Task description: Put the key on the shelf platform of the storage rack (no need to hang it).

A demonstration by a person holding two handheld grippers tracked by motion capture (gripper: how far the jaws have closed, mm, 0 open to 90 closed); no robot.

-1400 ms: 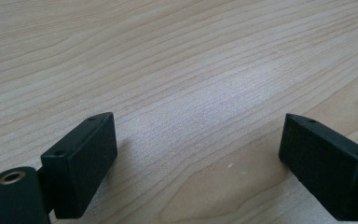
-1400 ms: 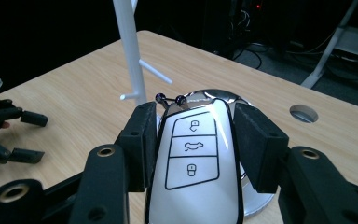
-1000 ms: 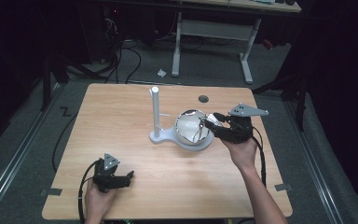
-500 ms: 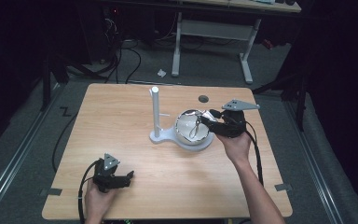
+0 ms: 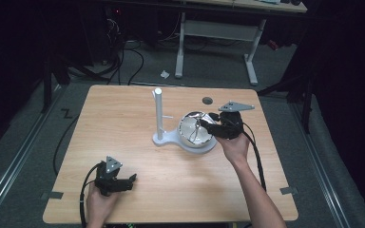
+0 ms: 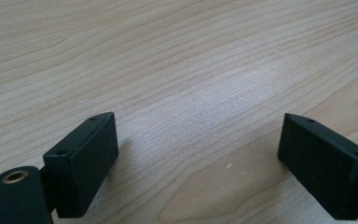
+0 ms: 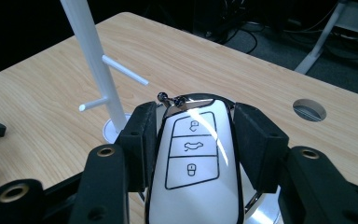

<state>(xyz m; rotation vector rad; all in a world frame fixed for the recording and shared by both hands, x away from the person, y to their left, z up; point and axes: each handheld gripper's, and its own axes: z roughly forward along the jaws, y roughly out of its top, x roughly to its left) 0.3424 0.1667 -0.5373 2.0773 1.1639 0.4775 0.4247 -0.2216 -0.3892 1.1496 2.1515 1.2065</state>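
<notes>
Wooden table (image 5: 123, 118): right gripper (image 7: 193, 140) clamped on the white car key fob (image 7: 193, 163) above the steel bowl (image 5: 195, 129) right of centre, left gripper (image 6: 200, 154) idle, jaws apart, near the front-left corner; next, probably hang its ring on the white peg stand (image 7: 93, 60).

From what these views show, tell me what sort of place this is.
Likely a lab or workshop set up for recording: a bare wooden table, bundles of cables on the floor, and an adjustable desk frame behind, in dim surroundings.

Wooden table (image 5: 123, 123), grey floor (image 5: 24, 137)
</notes>
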